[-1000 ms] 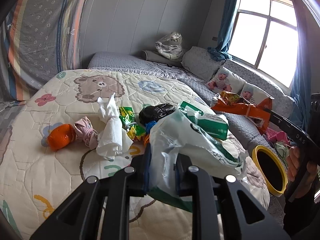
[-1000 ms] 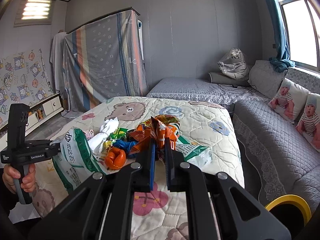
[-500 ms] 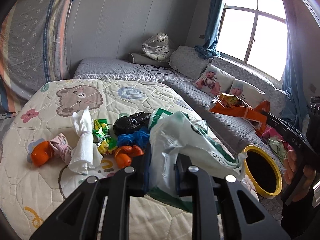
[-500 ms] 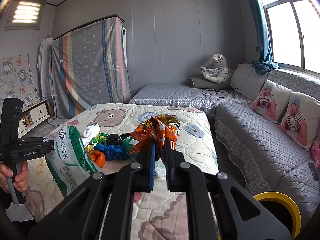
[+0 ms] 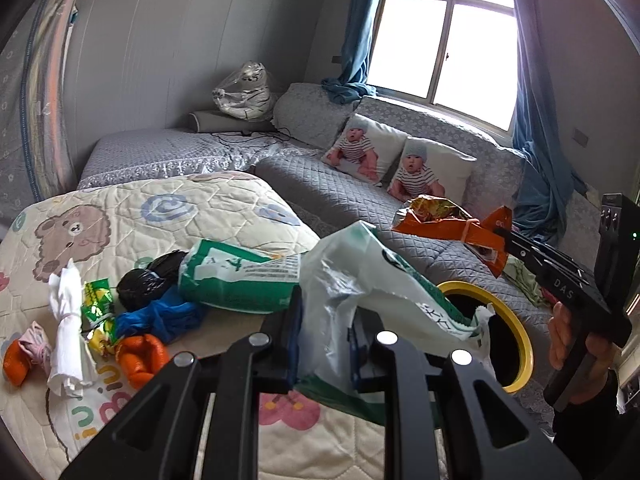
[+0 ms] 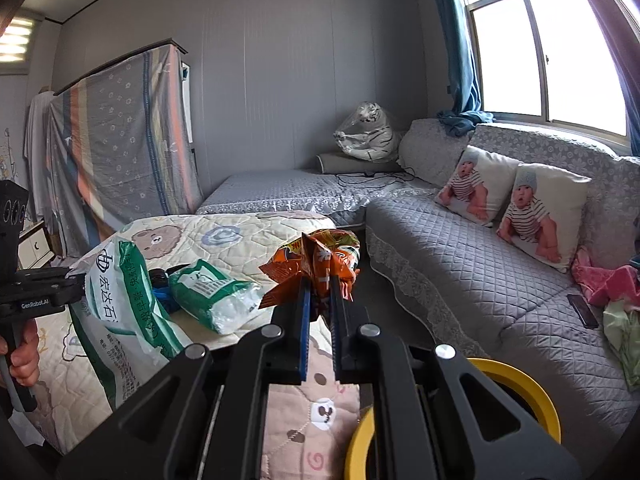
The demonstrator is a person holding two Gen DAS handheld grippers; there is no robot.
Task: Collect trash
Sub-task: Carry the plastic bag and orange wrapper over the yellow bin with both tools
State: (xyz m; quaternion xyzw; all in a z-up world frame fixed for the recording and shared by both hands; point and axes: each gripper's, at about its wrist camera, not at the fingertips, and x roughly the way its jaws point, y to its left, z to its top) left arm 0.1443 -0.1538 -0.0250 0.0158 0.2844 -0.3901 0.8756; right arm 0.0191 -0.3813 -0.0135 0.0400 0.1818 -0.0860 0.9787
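Left gripper (image 5: 325, 330) was clamped on a white-and-green crinkled plastic bag (image 5: 372, 280), held above the cartoon-print quilt (image 5: 152, 216) beside the yellow-rimmed bin (image 5: 516, 344); loose wrappers (image 5: 132, 320) lay on the quilt.

Right gripper (image 6: 319, 312) pinched an orange foil snack packet (image 6: 320, 256) over the quilt's edge, with the bin (image 6: 524, 384) just below it.

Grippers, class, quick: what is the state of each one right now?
Left gripper: shut on the white-and-green plastic bag.
Right gripper: shut on the orange snack wrapper.
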